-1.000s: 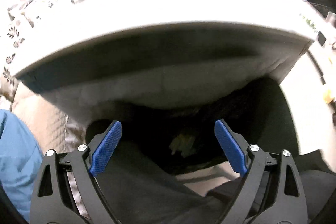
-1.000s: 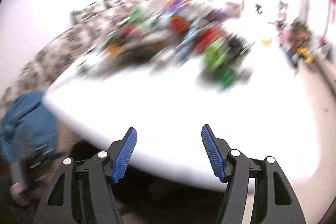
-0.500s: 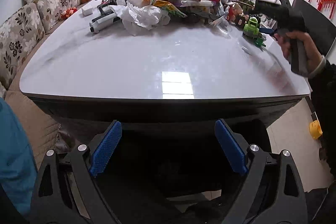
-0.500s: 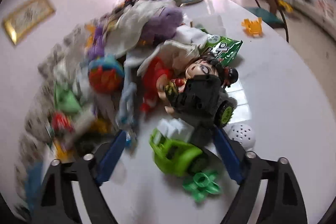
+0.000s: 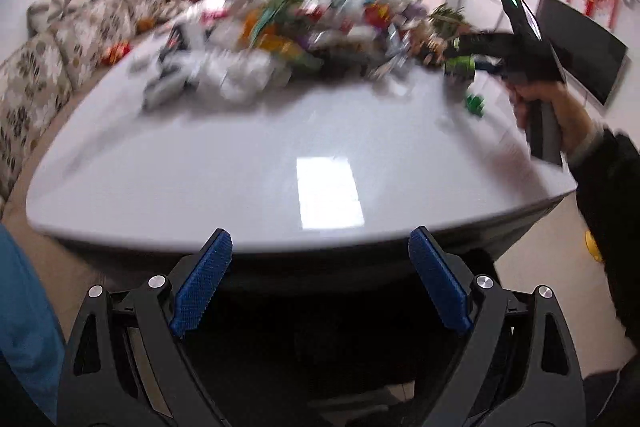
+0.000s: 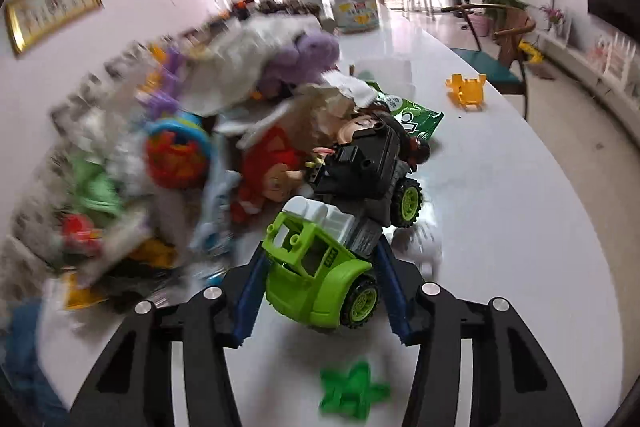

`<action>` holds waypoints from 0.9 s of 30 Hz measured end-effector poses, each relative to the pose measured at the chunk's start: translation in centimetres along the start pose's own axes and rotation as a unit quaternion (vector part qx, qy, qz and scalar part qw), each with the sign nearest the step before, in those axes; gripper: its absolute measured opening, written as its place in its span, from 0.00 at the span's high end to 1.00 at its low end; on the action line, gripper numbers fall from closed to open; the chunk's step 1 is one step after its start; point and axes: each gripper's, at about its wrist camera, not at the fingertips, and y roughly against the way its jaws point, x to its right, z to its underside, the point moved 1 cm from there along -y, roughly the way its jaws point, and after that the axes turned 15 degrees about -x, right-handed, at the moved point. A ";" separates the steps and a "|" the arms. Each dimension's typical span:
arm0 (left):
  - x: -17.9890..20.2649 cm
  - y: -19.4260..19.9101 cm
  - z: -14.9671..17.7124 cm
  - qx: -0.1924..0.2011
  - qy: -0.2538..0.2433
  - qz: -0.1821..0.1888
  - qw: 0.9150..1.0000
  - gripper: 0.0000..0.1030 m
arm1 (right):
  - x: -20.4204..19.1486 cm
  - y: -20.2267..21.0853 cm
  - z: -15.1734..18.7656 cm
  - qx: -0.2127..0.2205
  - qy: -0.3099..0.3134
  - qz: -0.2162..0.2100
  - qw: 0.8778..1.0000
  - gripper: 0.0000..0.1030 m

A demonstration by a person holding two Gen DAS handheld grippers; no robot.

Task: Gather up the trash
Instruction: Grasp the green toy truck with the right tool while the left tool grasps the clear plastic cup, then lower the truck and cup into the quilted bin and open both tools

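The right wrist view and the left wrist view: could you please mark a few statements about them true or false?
1. The right tongs have a green toy truck between their fingers. True.
2. The left tongs are shut on a plastic bag. False: they are open and empty, at the near edge of the white table.
3. A green star-shaped piece lies on the table near the right tongs. True.
4. The orange toy sits buried inside the pile. False: it lies apart on bare tabletop.
5. The green snack bag lies at the pile's edge. True.
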 end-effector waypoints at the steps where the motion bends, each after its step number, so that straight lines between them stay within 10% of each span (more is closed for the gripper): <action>1: 0.7 -0.1 -1.1 0.013 -0.010 -0.005 1.000 0.15 | 0.1 1.1 0.8 0.008 0.005 -0.019 1.000 0.51; 9: 6.3 -6.3 -11.8 0.024 -0.014 0.035 0.999 0.15 | 1.5 7.5 6.0 0.052 0.021 -0.091 0.994 0.50; 17: 9.0 -14.0 -18.7 -0.036 0.123 0.016 0.992 0.15 | 3.9 9.8 8.1 0.061 0.024 -0.090 0.994 0.50; 19: 9.2 -14.8 -19.0 -0.029 0.140 -0.018 0.989 0.34 | 4.3 9.4 8.3 0.056 0.021 -0.093 0.994 0.50; 20: 9.4 -15.0 -19.1 -0.028 0.134 -0.025 0.990 0.67 | 4.5 9.3 8.4 0.053 0.020 -0.098 0.994 0.50; 27: 9.4 -9.7 -16.0 0.023 0.067 0.041 0.997 0.67 | 3.8 9.9 10.0 0.057 0.028 -0.113 0.992 0.50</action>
